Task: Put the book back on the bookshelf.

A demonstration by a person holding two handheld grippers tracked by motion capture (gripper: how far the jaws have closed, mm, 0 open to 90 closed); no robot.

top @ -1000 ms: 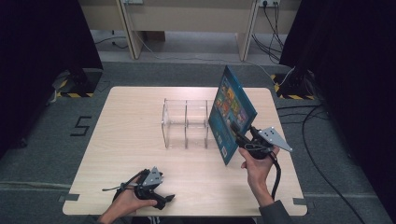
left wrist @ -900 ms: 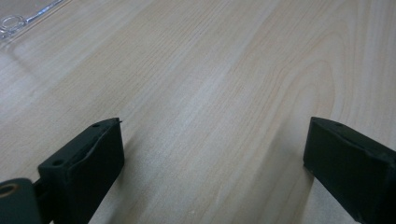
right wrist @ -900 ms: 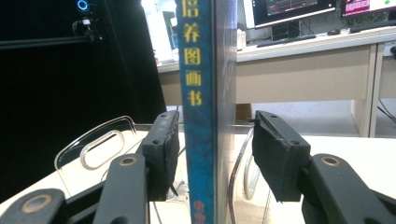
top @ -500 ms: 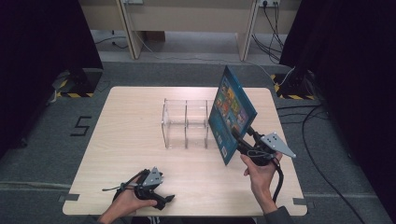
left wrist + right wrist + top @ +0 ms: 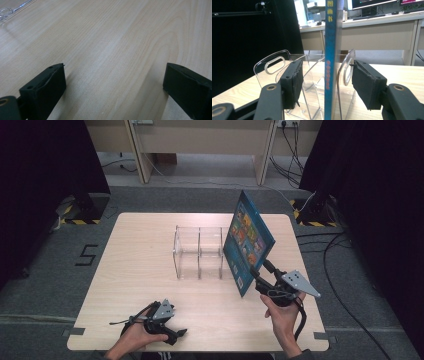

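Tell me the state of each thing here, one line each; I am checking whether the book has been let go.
Book: upright, leaning, at the rack's right end, between the right gripper's jaws but not pressed by them.
Clear rack: upright on the table, its middle slots empty.
Right gripper: open; jaws have just been opening, book's spine between them.
Left gripper: open, empty, low over the table.

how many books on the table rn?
1. The book stands on edge at the right end of the clear rack, between the open jaws of the right gripper.
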